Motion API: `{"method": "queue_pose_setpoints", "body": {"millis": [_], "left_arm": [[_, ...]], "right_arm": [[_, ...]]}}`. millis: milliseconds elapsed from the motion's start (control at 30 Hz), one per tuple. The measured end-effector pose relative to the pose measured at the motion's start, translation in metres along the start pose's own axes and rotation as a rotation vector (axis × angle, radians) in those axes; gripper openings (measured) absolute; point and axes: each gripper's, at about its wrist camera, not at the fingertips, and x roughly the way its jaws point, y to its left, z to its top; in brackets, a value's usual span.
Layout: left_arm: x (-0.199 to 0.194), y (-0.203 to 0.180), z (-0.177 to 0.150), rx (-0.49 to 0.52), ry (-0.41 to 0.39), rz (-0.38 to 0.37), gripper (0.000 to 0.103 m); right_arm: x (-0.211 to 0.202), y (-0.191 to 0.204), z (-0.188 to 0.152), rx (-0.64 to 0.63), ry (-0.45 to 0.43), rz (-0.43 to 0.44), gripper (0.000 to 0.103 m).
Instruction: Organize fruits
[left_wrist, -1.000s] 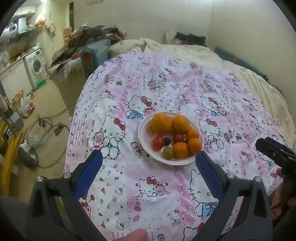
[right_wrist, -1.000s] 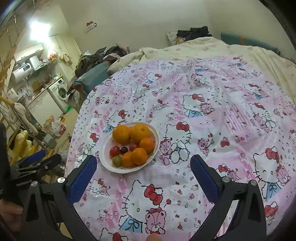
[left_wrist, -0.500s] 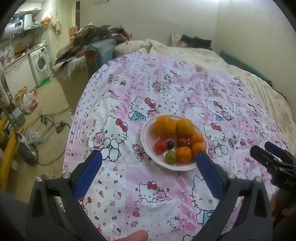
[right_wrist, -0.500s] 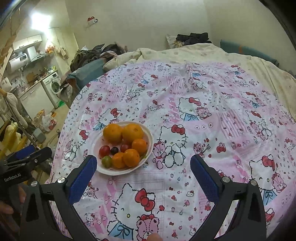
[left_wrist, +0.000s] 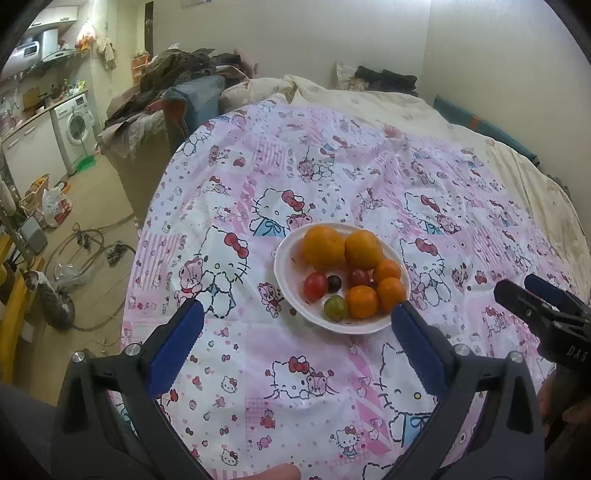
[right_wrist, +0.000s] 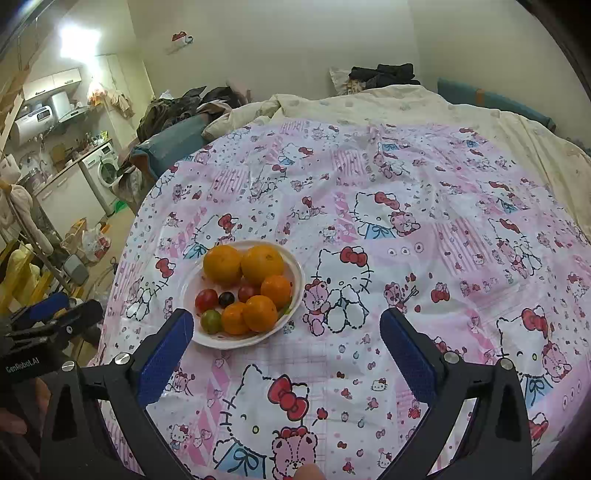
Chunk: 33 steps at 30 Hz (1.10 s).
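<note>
A white plate (left_wrist: 288, 275) (right_wrist: 192, 291) sits on the pink cartoon-print cloth. It holds two large oranges (left_wrist: 323, 246) (right_wrist: 222, 264), three small oranges (left_wrist: 362, 302) (right_wrist: 260, 313), red tomatoes (left_wrist: 316, 285) (right_wrist: 206, 300), a green tomato (left_wrist: 335, 308) (right_wrist: 211, 321) and a dark grape (left_wrist: 334, 283) (right_wrist: 226, 299). My left gripper (left_wrist: 293, 321) hovers open just short of the plate, empty. My right gripper (right_wrist: 286, 330) is open and empty, with the plate by its left finger. Each gripper shows at the edge of the other's view.
The cloth-covered table (left_wrist: 332, 177) ends in a rounded edge on the left, with floor clutter and cables (left_wrist: 85, 243) below. A cream duvet (right_wrist: 369, 105) lies behind. A washing machine (left_wrist: 75, 127) stands far left.
Both grippers have drawn a little nearer to the plate and tilted up slightly; the plate sits lower in both views. Jaws stay open. The fruit has not moved.
</note>
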Motion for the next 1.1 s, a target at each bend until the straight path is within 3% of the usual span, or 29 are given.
{"method": "queue_pose_setpoints", "body": {"millis": [1100], "left_arm": [[0.0024, 0.0017, -0.0018, -0.007, 0.004, 0.006, 0.101]], "right_arm": [[-0.0019, 0.0004, 0.0019, -0.006, -0.006, -0.002, 0.103]]}}
